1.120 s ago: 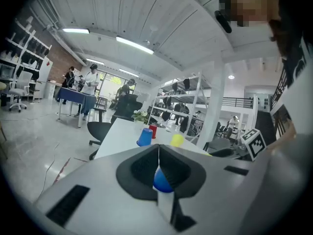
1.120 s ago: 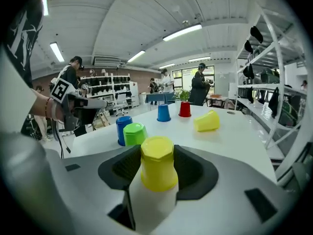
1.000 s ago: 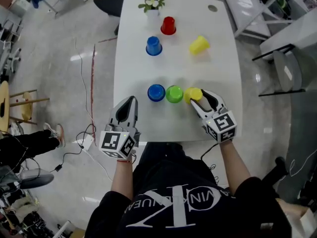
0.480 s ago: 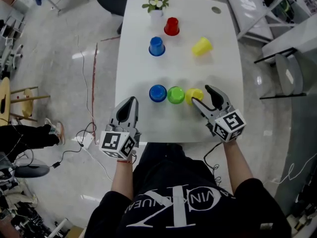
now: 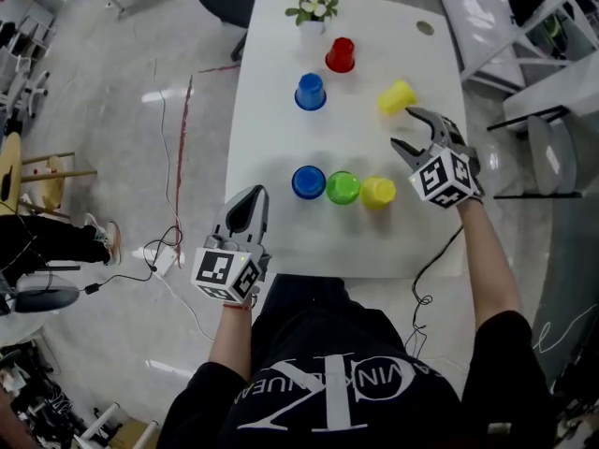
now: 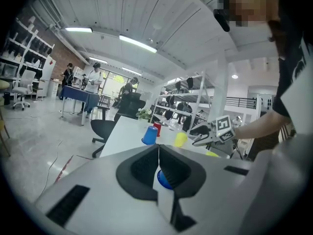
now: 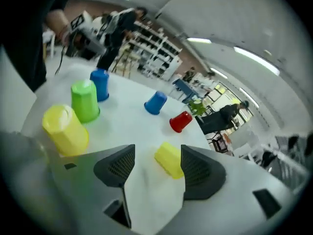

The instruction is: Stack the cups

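Fingers of the right gripper (image 5: 409,129) stand wide apart, having just drawn in slightly. The far yellow cup (image 5: 396,96) shows framed between them in the right gripper view, not yet pinched. That cup seems to lie tipped on its side at the far right of the tabletop (image 5: 281,237). This is likely why the gripper is angled down at it with so broad an opening.

Nearer, a near blue cup (image 5: 308,182), a green cup (image 5: 343,187) and a near yellow cup (image 5: 378,192) sit upside down side by side in a row. With rims down, others can drop over them.

Farther back stand a far blue cup (image 5: 310,92) and a red cup (image 5: 340,54), apart from each other.

At the near left edge the left gripper (image 5: 251,202) hangs with its fingers shut together on nothing, probably just parked out of the way.
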